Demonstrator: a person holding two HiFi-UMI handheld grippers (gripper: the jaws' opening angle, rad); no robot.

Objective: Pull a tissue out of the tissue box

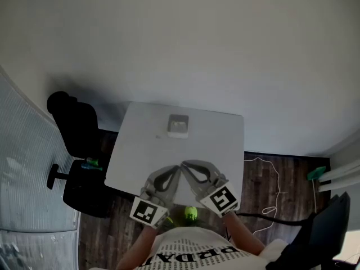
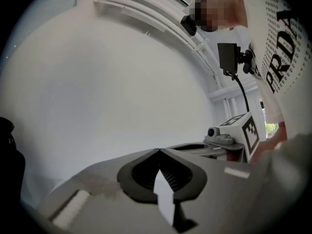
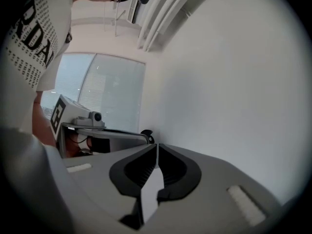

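Note:
A small white tissue box (image 1: 178, 126) stands on the white table (image 1: 219, 151), towards its far side. Both grippers hover over the table's near edge, well short of the box, with their tips almost touching each other. My left gripper (image 1: 175, 171) (image 2: 158, 150) has its jaws together and nothing between them. My right gripper (image 1: 184, 165) (image 3: 157, 145) is likewise shut and empty. Neither gripper view shows the box; both look at a bare white wall. Each one catches the other gripper's marker cube at its side: the right one's cube (image 2: 249, 133) and the left one's cube (image 3: 61, 115).
A black office chair (image 1: 79, 151) stands at the table's left. On the dark wooden floor lie a green object (image 1: 191, 212) near my body and a thin cable (image 1: 269, 173) at the right. A glass partition (image 1: 22, 167) runs along the left.

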